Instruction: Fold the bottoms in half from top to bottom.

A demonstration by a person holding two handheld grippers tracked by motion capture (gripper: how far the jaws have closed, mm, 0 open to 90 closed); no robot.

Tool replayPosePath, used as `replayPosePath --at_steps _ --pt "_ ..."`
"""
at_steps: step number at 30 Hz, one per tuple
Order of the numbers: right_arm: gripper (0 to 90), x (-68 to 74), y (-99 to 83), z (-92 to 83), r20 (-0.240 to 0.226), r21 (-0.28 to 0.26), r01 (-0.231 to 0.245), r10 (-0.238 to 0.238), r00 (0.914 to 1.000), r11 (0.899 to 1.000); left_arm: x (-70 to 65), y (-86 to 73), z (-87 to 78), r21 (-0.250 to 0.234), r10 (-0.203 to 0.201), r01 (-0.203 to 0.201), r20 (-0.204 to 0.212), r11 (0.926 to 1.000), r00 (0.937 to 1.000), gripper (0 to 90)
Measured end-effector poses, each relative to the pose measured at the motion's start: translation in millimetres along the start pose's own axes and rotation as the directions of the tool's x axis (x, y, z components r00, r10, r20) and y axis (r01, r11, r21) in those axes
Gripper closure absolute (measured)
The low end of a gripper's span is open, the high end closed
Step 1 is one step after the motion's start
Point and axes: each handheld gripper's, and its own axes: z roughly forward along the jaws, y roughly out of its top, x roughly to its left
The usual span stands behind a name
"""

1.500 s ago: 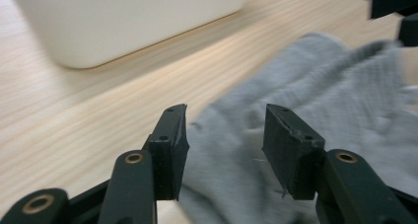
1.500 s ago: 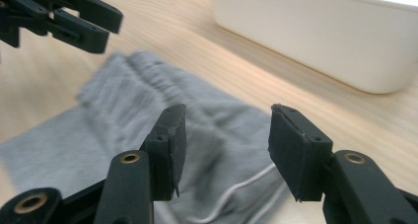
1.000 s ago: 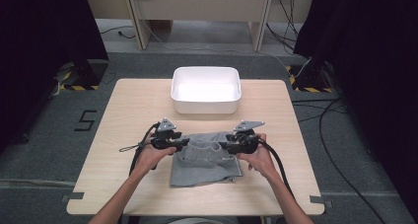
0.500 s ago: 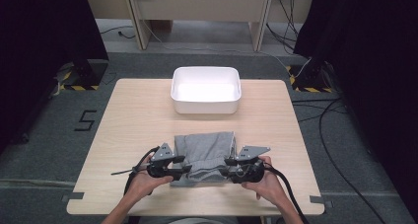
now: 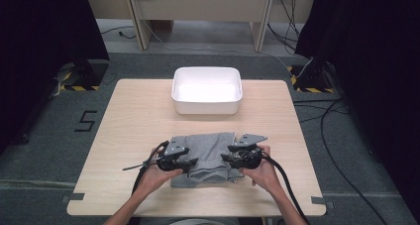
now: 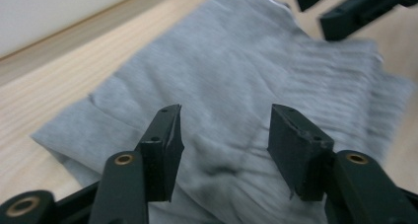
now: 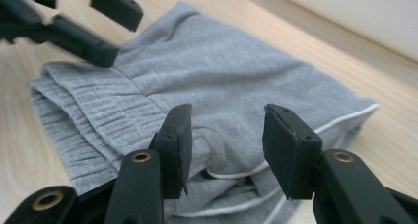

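Comparing with a second ago, we find the grey garment [image 5: 205, 155] pulled toward the frame's bottom edge and folded flatter. Left gripper [image 5: 184, 164]: jaws just opened, released, fabric beneath. Right gripper [image 5: 232, 159]: parted, gripping nothing. Garment: ribbed waistband, white piping, lower centre. White bin [image 5: 207, 90] beyond.

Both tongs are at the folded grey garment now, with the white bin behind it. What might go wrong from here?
1. The left tongs have just been opening and stand clear above the grey garment; the fold could spring loose.
2. The right tongs sit over the white-piped hem; pulling could drag the layers apart.
3. Lifting toward the white bin may unfold it.
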Motion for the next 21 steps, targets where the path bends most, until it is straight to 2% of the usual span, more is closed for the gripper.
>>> replayPosePath --at_steps 3,6,9,10,11,14,17,19,21 --pt "55.3 16.0 -4.2 -3.6 -0.012 0.015 0.055 -0.055 0.9984 0.998 -10.0 -9.9 -6.7 0.004 0.025 -0.025 0.019 0.9997 0.9995 44.4" --pt "60.1 30.2 -14.5 -5.5 -0.038 0.035 0.077 -0.076 0.9964 0.996 -16.9 -24.0 -2.3 0.036 0.064 -0.064 0.014 0.9973 0.9979 44.7" --pt "58.2 41.9 -28.2 2.3 0.005 0.112 0.123 -0.124 0.9922 0.986 -20.4 -33.5 1.8 0.002 0.054 -0.054 -0.002 0.9985 0.9985 44.5" --pt "58.3 42.9 -32.9 4.2 0.014 0.112 0.115 -0.117 0.993 0.987 -20.4 -33.9 0.8 0.003 0.054 -0.054 -0.002 0.9985 0.9985 44.7" --pt "58.5 42.6 -36.9 4.3 0.013 0.091 0.084 -0.085 0.9963 0.992 -20.0 -33.9 -0.3 0.01 0.056 -0.056 -0.002 0.9984 0.9984 44.7" --pt "58.4 40.3 -42.5 1.8 -0.013 0.064 0.052 -0.052 0.9986 0.997 -19.8 -35.0 -0.1 0.004 0.048 -0.048 -0.002 0.9988 0.9988 44.6" --pt "57.1 35.9 -37.8 -2.4 -0.036 0.046 0.029 -0.028 0.999 0.999 -19.7 -34.8 -0.1 0.002 0.042 -0.042 -0.003 0.9991 0.9991 44.5" --pt "56.1 31.4 -31.1 -7.7 -0.047 0.001 0.004 -0.004 0.9989 1.0 -19.9 -34.6 0.4 0.003 0.044 -0.044 -0.004 0.999 0.999 44.5" --pt "55.4 27.5 -22.8 -13.0 -0.032 -0.039 0.0 -0.001 0.9995 0.999 -19.5 -34.8 0.5 0.002 0.038 -0.038 -0.001 0.9993 0.9993 44.5"
